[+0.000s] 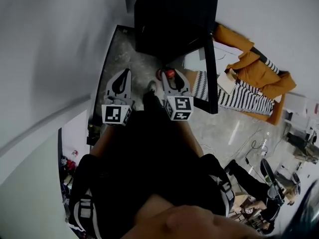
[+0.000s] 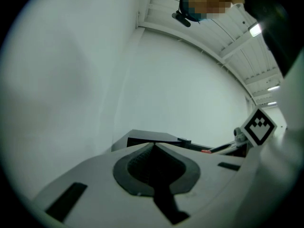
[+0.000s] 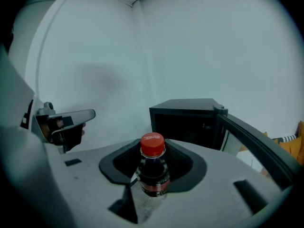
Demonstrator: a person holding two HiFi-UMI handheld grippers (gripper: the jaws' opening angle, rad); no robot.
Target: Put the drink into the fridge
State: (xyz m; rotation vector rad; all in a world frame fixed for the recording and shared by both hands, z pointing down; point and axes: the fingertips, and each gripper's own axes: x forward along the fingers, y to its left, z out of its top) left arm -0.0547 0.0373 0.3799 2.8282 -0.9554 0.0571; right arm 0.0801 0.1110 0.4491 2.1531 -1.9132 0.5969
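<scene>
Two claws point toward the black fridge (image 3: 184, 121), whose door (image 3: 259, 144) stands open. The right claw (image 3: 153, 177) is clamped on the drink bottle (image 3: 153, 170), held just short of the fridge's opening. The bottle's long axis is upright and its red cap (image 3: 152, 144) points up. The left claw (image 2: 154, 146), on the side of the fridge away from the door, has its jaws together with nothing between them.
</scene>
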